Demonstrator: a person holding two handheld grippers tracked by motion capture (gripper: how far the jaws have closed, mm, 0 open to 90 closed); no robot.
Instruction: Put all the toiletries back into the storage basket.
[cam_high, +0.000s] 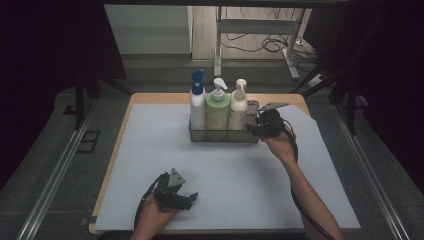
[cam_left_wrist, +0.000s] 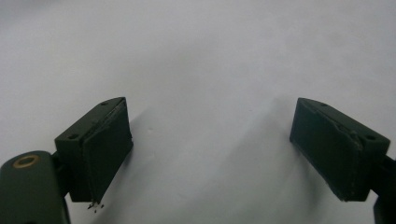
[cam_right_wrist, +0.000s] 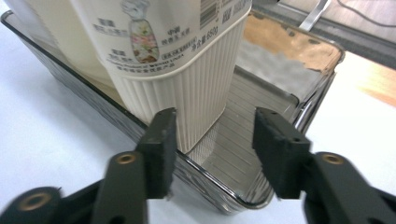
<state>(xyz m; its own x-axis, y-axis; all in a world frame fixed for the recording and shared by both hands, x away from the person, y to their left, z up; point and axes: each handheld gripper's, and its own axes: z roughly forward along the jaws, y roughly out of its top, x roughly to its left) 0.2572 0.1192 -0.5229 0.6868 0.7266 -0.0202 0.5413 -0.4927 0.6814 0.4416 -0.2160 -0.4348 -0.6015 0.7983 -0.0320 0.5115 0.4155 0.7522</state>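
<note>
A clear wire-and-plastic tray (cam_high: 222, 136) at the middle of the table's far side holds three pump bottles: a white one with a blue cap (cam_high: 197, 102), a green one (cam_high: 217, 107) and a cream one (cam_high: 238, 105). My right gripper (cam_high: 251, 129) is at the tray's right end, jaws apart and open. In the right gripper view its jaws (cam_right_wrist: 215, 149) hover by the tray's rim (cam_right_wrist: 205, 179), just in front of the ribbed cream bottle (cam_right_wrist: 187, 70), pressing on nothing. My left gripper (cam_high: 192, 199) rests near the front edge, open, with bare mat between its jaws (cam_left_wrist: 210, 149).
A white mat (cam_high: 150, 165) covers most of the wooden table. The tray's right part (cam_right_wrist: 261, 93) behind the cream bottle holds nothing. Beyond the table's far edge stand desk legs and cables on the floor (cam_high: 270, 42). Dark curtains flank both sides.
</note>
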